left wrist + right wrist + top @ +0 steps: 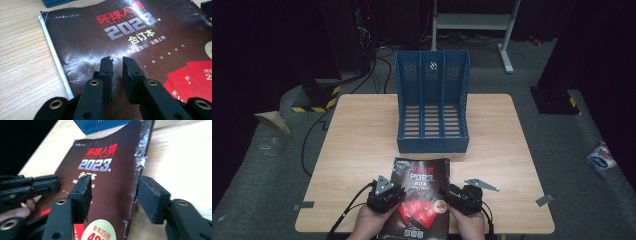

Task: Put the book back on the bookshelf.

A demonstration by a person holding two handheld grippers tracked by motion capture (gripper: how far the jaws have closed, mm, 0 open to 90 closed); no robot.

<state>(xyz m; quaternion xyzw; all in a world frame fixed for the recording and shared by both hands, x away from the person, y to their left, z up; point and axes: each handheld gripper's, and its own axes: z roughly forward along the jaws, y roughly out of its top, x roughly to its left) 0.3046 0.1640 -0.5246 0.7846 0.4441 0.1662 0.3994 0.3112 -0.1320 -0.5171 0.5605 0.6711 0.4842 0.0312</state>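
Dark-covered, a magazine [422, 192] lies flat on the wooden counter [357, 150] in front of a blue file rack [432, 107]. Over its left part the left gripper [117, 65] is held with jaws narrowed, apparently empty. The right gripper [113, 188] is spread wide astride the magazine's right edge.

My left gripper [385, 196] and right gripper [463, 198] are matte black, each with blocky foam-faced pads [130, 75] on linked arms joined by brass-ringed rivets, a grey triangular plate on top, and black cables trailing near my bare forearms.
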